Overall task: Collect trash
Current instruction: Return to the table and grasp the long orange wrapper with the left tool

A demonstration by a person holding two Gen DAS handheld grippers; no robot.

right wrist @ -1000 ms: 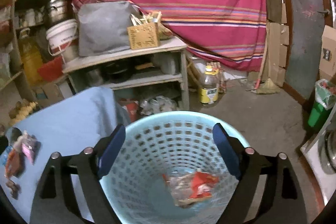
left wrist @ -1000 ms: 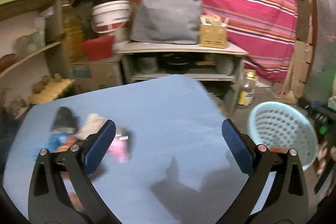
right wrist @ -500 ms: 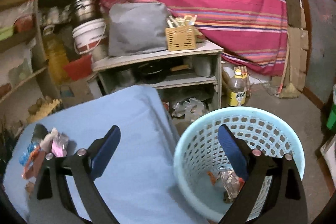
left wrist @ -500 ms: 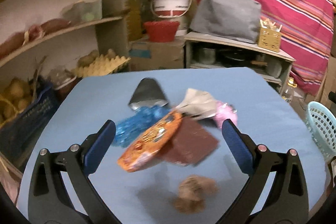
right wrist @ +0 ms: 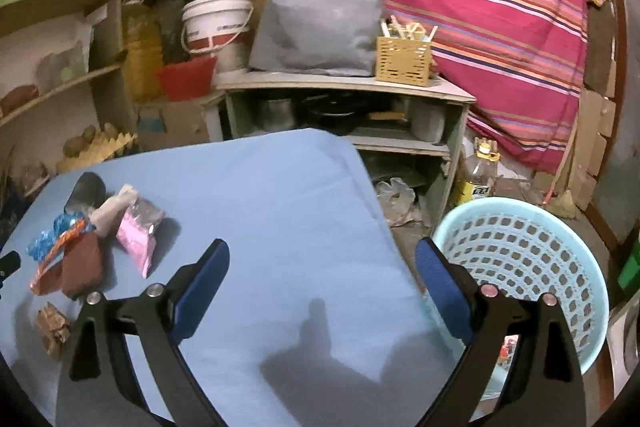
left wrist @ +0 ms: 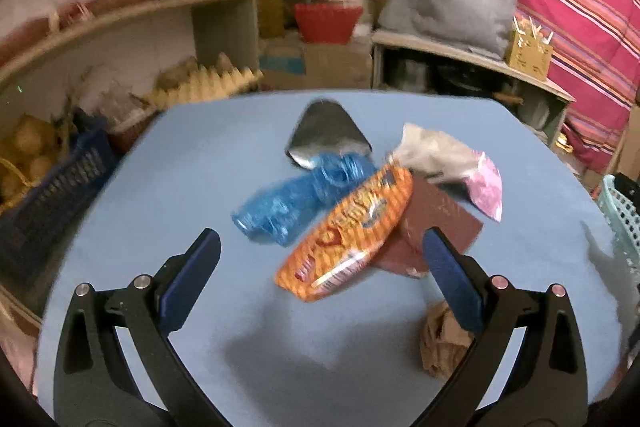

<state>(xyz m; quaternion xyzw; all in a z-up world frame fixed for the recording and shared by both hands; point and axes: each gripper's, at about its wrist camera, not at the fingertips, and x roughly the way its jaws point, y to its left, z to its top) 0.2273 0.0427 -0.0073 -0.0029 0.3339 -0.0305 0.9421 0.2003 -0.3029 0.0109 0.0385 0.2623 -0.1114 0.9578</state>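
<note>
Item: trash collection, part done. Judged early in progress; most of the heap is not yet moved.

Collected: light blue basket (right wrist: 524, 267) on the floor, just off the right edge of the blue table (right wrist: 280, 211). A scrap of red-and-clear wrapper (right wrist: 505, 349) shows low inside it, partly hidden behind the right gripper's finger.

Left to collect, all lying in one overlapping heap on the left part of the table:
- orange snack bag (left wrist: 352, 231), nearest, lying across the others
- crushed blue plastic bottle (left wrist: 296, 199), left of the bag
- brown flat packet (left wrist: 436, 227), under the bag's right edge
- pink sachet (left wrist: 488, 187), right side of the heap
- pale crumpled wrapper (left wrist: 432, 151), behind the sachet
- grey foil pouch (left wrist: 326, 135), farthest
- crumpled brown paper (left wrist: 444, 339), apart from the heap, near right, partly behind a finger

Left gripper (left wrist: 320, 275): jaws spread wide, nothing between them, poised near the orange bag's near end.
Right gripper (right wrist: 322, 285): jaws spread wide, empty, over bare table between heap and basket.

Writing: the orange bag carries large lettering, blurred and unreadable. The white bucket (right wrist: 216, 23) on the far shelf has a dark line of print, too small to read. The yellow-labelled bottle (right wrist: 478, 179) on the floor has a label that cannot be made out.
</note>
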